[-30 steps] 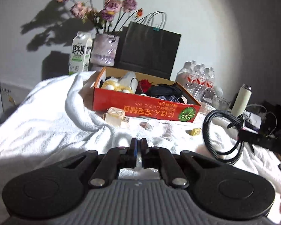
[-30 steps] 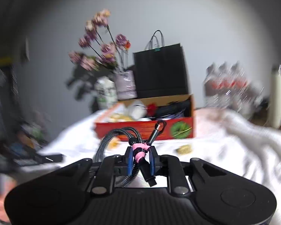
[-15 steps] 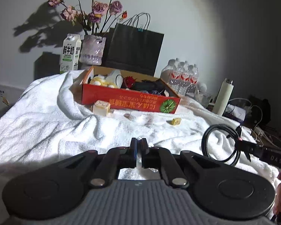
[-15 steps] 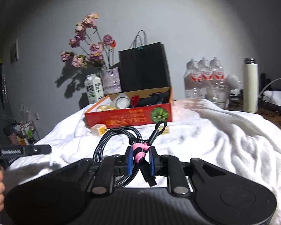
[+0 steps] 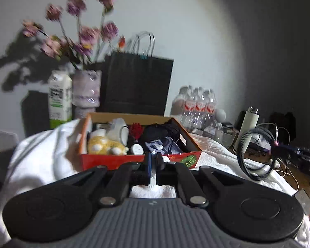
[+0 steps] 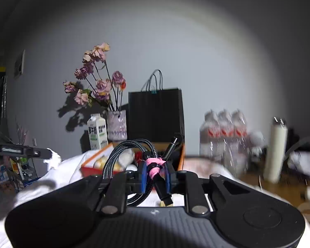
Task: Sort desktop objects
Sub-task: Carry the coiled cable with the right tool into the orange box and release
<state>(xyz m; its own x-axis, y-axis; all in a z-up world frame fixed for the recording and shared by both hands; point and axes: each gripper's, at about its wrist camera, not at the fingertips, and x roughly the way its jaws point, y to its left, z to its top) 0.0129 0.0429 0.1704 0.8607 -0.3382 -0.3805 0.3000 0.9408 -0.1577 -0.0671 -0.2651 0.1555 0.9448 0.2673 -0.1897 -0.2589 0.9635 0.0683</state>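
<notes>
Your left gripper [image 5: 153, 165] is nearest, its jaws clenched together with a scrap of white between the tips that cannot be identified. Your right gripper [image 6: 156, 172] grasps a coiled black braided cable [image 6: 122, 155] at its pink-wrapped band, the plug end hanging below the pads; in the left view the same coil [image 5: 252, 153] hangs in the air at the right, above the white towel-covered desk [image 5: 37, 157]. Just beyond the left fingertips sits the open red-and-orange cardboard box [image 5: 117, 160], which holds a yellow plush toy [image 5: 105, 144], a white cup [image 5: 118, 131], a red flower and dark cloth items. Behind the box stand a green-and-white milk carton [image 5: 60, 101], a pale vase of pink and purple dried flowers [image 5: 86, 91], and a black paper bag [image 5: 138, 84]. Farther right are a pack of clear water bottles [image 5: 196, 105] and a white cylindrical flask [image 5: 249, 124].
</notes>
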